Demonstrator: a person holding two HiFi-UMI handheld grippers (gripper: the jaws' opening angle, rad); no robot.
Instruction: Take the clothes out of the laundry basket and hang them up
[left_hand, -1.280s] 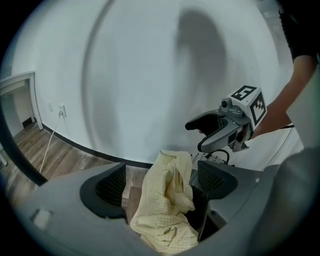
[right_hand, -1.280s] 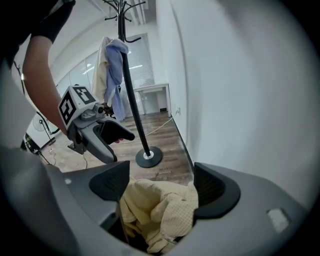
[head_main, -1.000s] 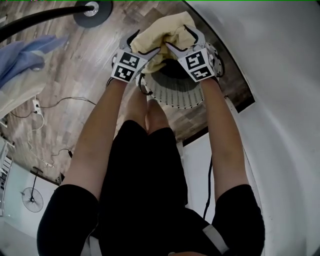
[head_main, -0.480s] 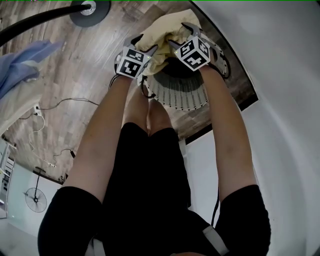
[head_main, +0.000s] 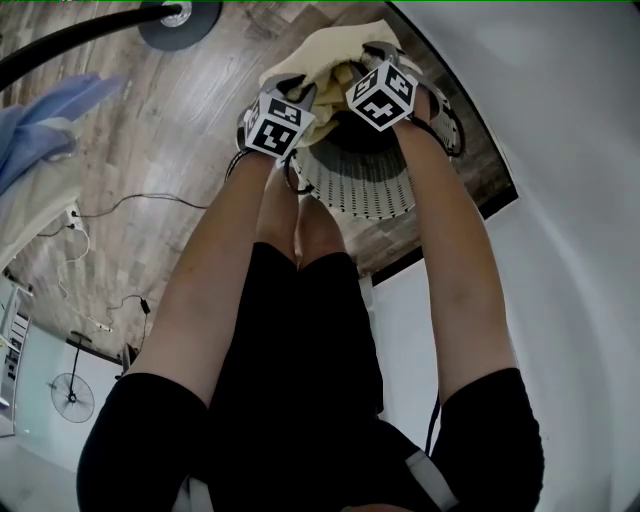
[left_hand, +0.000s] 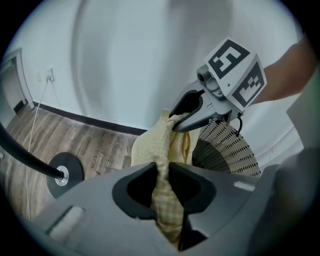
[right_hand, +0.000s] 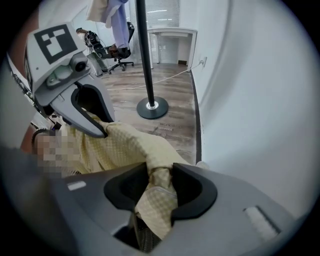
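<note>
A pale yellow checked garment (head_main: 322, 52) is bunched above the white slatted laundry basket (head_main: 360, 190), which stands on the wood floor by the wall. In the head view my left gripper (head_main: 303, 90) and right gripper (head_main: 352, 73) meet close together at the cloth. In the left gripper view a fold of the garment (left_hand: 165, 165) is pinched between my left gripper's (left_hand: 162, 177) closing jaws, and the right gripper (left_hand: 175, 121) bites the cloth just beyond. In the right gripper view the right gripper (right_hand: 160, 180) is closing on another fold (right_hand: 135, 145).
A black pole on a round base (head_main: 183, 17) stands on the floor to the left. Blue clothes (head_main: 45, 125) hang at the far left. A white wall (head_main: 570, 200) runs along the right. Cables (head_main: 130, 203) lie on the floor, and an office chair (right_hand: 122, 47) stands farther off.
Both grippers have moved closer together on the yellow garment and their jaws have closed onto the cloth. The garment is bunched tighter above the basket.
</note>
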